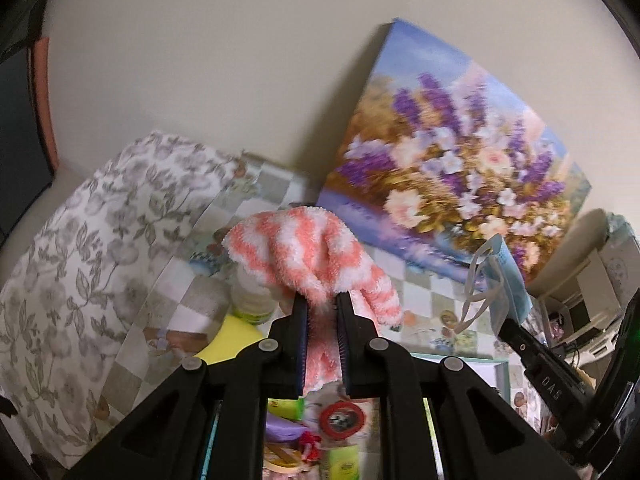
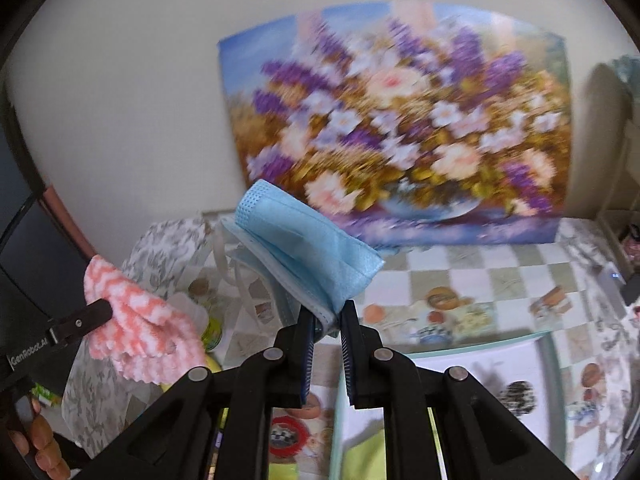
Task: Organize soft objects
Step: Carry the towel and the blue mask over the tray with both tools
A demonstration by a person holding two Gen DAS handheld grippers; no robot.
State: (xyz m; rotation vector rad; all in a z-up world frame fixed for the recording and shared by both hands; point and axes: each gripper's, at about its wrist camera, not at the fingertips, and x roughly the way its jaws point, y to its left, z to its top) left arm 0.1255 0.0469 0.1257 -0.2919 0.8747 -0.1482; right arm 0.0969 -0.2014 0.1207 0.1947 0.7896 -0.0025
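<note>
A fluffy sock (image 1: 304,256) with pink and white stripes hangs from my left gripper (image 1: 322,300), which is shut on it, held up above the table. The same sock (image 2: 136,320) shows at the left of the right wrist view, pinched in the left gripper (image 2: 102,314). My right gripper (image 2: 328,312) is shut on a folded light-blue face mask (image 2: 308,244), its white ear loops (image 2: 228,256) dangling to the left. In the left wrist view that mask (image 1: 506,276) hangs at the right from the right gripper (image 1: 506,326).
A flower painting (image 2: 400,120) leans against the wall at the back. The table carries a checked picture cloth (image 2: 480,280). A floral-patterned cushion (image 1: 80,260) lies at the left. A pale teal-rimmed box (image 2: 440,384) sits below, with a bottle (image 1: 252,300), a red ring (image 1: 342,420) and small clutter nearby.
</note>
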